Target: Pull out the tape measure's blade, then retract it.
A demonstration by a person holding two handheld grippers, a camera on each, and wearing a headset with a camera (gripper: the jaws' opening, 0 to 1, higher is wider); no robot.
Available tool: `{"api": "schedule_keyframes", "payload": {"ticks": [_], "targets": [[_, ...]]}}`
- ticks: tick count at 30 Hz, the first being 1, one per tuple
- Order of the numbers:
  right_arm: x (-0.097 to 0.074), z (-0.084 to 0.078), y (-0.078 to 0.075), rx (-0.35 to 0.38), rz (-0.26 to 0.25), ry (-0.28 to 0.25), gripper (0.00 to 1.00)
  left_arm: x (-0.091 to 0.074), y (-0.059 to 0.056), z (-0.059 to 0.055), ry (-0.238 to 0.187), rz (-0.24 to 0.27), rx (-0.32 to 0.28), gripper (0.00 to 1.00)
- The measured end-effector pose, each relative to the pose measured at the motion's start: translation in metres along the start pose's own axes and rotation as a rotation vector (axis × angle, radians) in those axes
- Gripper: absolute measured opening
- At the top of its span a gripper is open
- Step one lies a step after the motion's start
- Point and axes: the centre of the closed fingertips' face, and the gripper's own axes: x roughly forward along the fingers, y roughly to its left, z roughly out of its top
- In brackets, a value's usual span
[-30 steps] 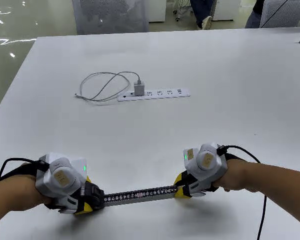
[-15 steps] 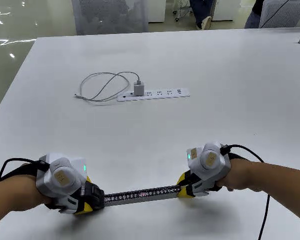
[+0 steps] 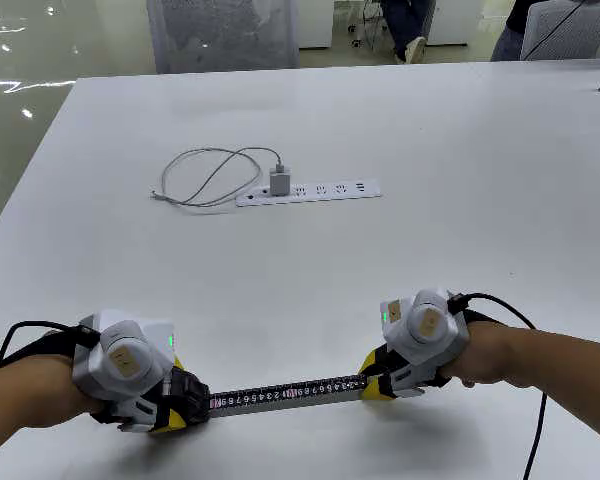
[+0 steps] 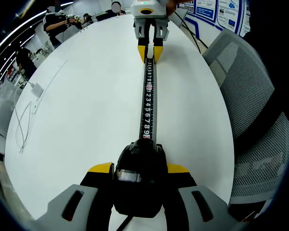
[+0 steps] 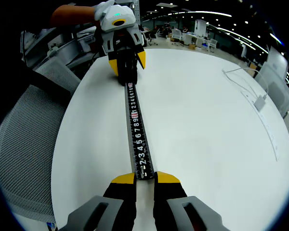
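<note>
My left gripper [image 3: 185, 405] has its yellow-tipped jaws clamped around the rounded black tape measure case [image 4: 138, 180], near the front edge of the smooth white tabletop [image 3: 400, 260]. My right gripper [image 5: 144, 179] pinches the tip of the flat, numbered blade [image 3: 285, 393], which is stretched straight between them.

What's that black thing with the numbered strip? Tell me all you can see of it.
It is a tape measure: a black, plastic-looking case clamped in the left tool. Its dark blade, printed with pale numbers and red marks, is drawn out straight along the white table, its tip pinched by the right tool.
</note>
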Motion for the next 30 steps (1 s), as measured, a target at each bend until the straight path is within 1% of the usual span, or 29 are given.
{"api": "schedule_keyframes", "payload": {"ticks": [30], "targets": [[-0.01,-0.015,-0.002,0.013,-0.009,0.017,0.09,0.0,0.0,0.0,0.001,-0.002,0.003,0.35]]}}
